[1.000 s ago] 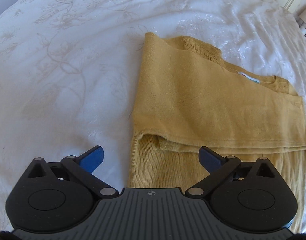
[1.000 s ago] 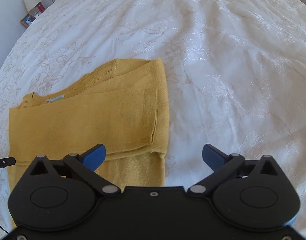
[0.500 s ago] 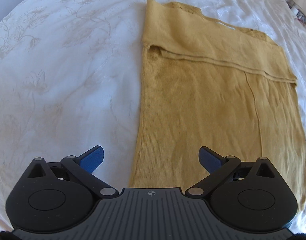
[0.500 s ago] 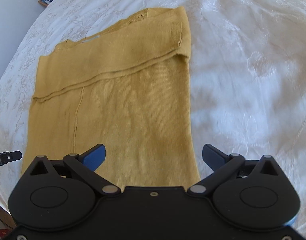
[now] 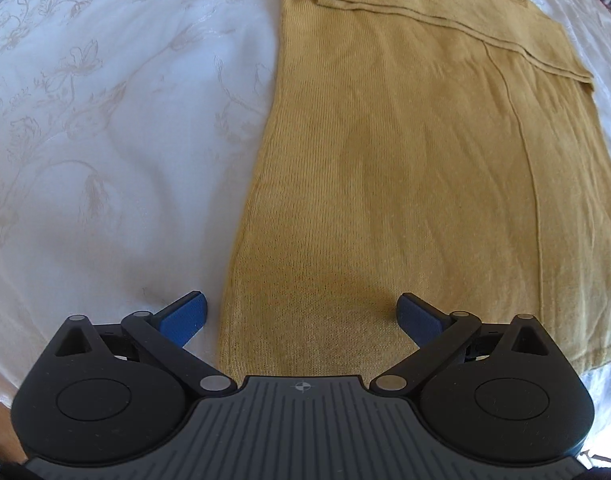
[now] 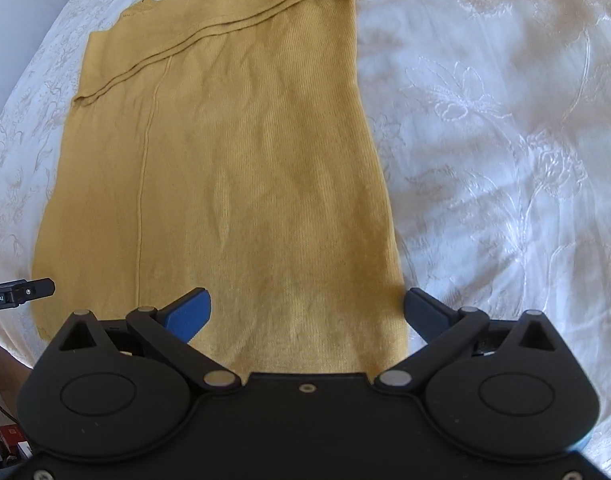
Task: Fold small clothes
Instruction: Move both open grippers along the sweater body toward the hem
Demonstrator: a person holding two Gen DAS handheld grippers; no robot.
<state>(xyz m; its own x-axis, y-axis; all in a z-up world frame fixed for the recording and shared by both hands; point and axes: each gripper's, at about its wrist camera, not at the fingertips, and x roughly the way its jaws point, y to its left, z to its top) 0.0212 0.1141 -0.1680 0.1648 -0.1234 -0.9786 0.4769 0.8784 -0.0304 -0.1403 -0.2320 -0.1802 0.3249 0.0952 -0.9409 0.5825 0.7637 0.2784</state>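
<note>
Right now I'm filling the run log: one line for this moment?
left gripper: open, at hem | right gripper: open, at hem | yellow sweater: flat on white bedspread, sleeves folded

"Robot_AI" on left gripper

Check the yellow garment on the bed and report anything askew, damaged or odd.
Nothing stands out. The yellow garment lies flat on the white bedspread, its far part folded over with a fairly even edge. Light wrinkles only; no damage visible. Both grippers are open over its near corners.
</note>
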